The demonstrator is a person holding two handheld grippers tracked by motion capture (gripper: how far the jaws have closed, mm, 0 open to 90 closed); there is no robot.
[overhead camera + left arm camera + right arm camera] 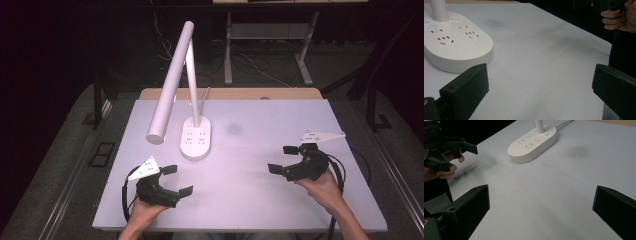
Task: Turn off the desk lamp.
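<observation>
1. The table (pixel 280 200) was the largest thing, a pale white-grey top that lay under both grippers, with a faint dark smudge (pixel 234 129) on it well ahead of the fingers, between the two grippers and farther out.
2. The desk lamp (pixel 172 82) stood ahead of the left gripper and off to the far left of the right gripper; its long white tube head slanted down toward the left gripper's side, ending above the table just beside the base.
3. The lamp base (pixel 195 140), an oval white block with socket slots on top, sat flat on the table just ahead of the left gripper's fingers; in the left gripper view it lay close beyond the left-hand finger (pixel 466 90), apart from it. In the right gripper view it sat well beyond the fingers, up and toward the left.
4. The left gripper (pixel 177 180), held in the person's left hand (pixel 145 210), hovered near the table edge with its fingers spread wide apart and nothing between them.
5. The right gripper (pixel 283 159), held in the right hand (pixel 322 185), was well apart from the lamp base, its fingers (pixel 469 210) also wide open and gripping nothing.
6. A white cable (pixel 205 95) ran from behind the base toward the far table edge, beyond both sets of fingers.
</observation>
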